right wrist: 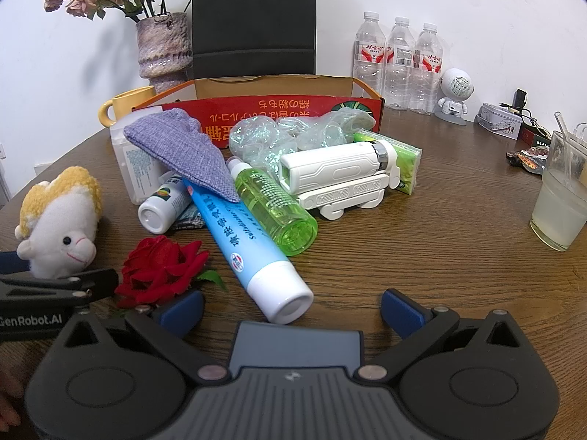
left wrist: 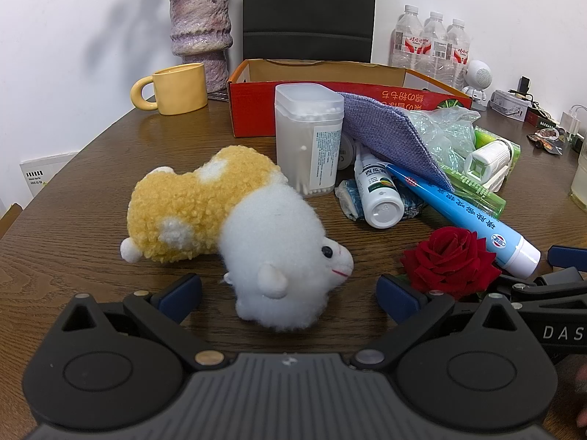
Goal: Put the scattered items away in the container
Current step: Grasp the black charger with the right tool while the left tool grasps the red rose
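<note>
Wood-grain table [right wrist: 422, 256] carries the whole clutter, and at its far side the red cardboard box [right wrist: 279, 110] stands open-topped; its near wall hides the floor, so whether anything lies inside cannot be told. Every scattered item visible is outside it, heaped just in front.

Nearest the left gripper [left wrist: 290, 293] is the plush sheep [left wrist: 234, 227], lying on its side with its white head between the spread jaws, which touch nothing. The first pick therefore looks to be in hand: the fingers need to advance a little and close on the soft head or body, then carry it over the box's near wall.

Beside it, the right gripper [right wrist: 291, 306] is also spread wide and empty, with the capped end of the blue tube [right wrist: 249, 242] lying between its fingertips. A green bottle [right wrist: 273, 205] rests against the tube, a purple cloth [right wrist: 183, 146] drapes over both, and a red rose [right wrist: 161, 269] lies just left.

Behind the sheep stands the cotton swab box [left wrist: 308, 139], lidded and full of swabs.
</note>
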